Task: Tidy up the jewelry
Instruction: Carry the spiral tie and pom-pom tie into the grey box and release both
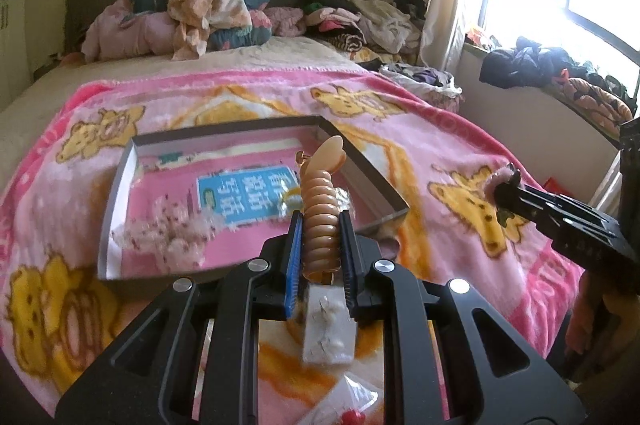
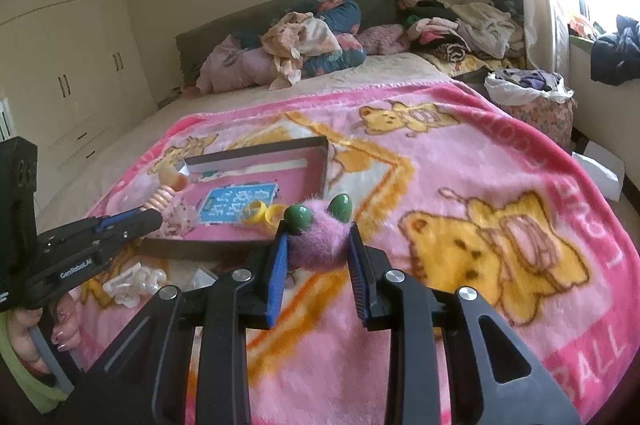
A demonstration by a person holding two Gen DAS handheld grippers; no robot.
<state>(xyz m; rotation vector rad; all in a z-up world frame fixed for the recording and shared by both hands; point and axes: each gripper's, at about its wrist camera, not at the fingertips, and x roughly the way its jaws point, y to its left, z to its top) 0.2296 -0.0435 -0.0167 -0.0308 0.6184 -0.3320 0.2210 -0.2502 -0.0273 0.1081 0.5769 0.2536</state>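
My left gripper [image 1: 320, 225] is shut on a tan spiral hair tie [image 1: 320, 209], held above the near edge of a shallow box [image 1: 116, 185] with a pink printed floor. Seen from the right wrist, the left gripper [image 2: 154, 217] and its hair tie [image 2: 166, 195] hang over the box [image 2: 324, 161]. My right gripper [image 2: 318, 241] is shut on a fuzzy pink hair ornament [image 2: 320, 241] with two green beads [image 2: 298, 217], just right of the box. In the left wrist view the right gripper [image 1: 506, 185] holds that pink ornament [image 1: 500, 179]. A yellow ring [image 2: 260, 213] lies in the box.
The pink bear-print blanket [image 2: 460, 185] covers the bed. A white earring card [image 1: 328, 329] and clear hair clips [image 2: 136, 283] lie in front of the box. Piled clothes [image 2: 304, 45] fill the head of the bed. A hand [image 2: 60, 341] grips the left handle.
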